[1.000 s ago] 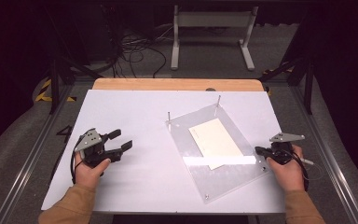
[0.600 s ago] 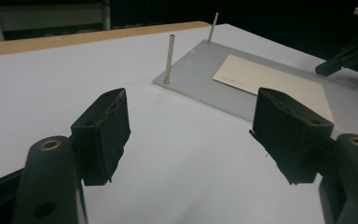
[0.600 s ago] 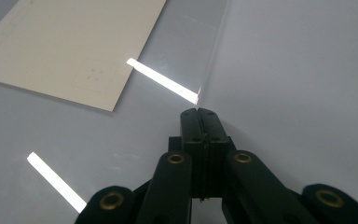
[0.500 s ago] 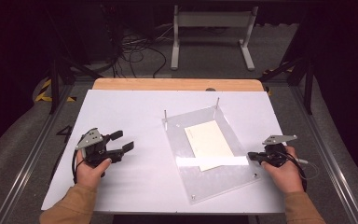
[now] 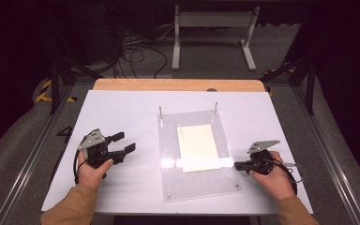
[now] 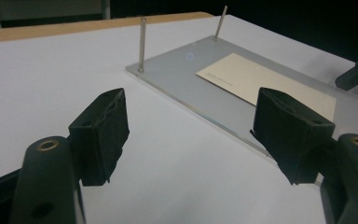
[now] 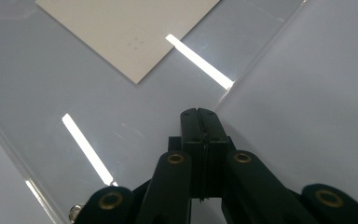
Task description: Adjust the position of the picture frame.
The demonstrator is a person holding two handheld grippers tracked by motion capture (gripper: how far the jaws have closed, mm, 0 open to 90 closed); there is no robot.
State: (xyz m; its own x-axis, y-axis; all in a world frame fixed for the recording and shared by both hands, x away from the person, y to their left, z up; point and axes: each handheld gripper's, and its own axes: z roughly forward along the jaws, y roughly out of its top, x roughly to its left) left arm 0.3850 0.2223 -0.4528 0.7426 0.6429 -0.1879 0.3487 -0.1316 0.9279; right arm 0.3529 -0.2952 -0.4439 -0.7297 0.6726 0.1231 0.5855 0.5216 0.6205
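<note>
A clear acrylic plate (image 5: 199,180) lies at the centre of the white tabletop (image 5: 122,112), a cream card (image 5: 197,143) resting on it and two thin metal pins (image 5: 161,114) upright at its far edge. At lower right of the high view the right gripper (image 5: 238,165) has its fingers pressed together, holding nothing, tip at the plate's right edge. At lower left, the left gripper (image 5: 124,143) rests on the tabletop, fingers wide apart and empty.

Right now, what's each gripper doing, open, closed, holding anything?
Left gripper: open, holding nothing.
Right gripper: closed, nothing visible between its jaws, at the clear plate's edge.
</note>
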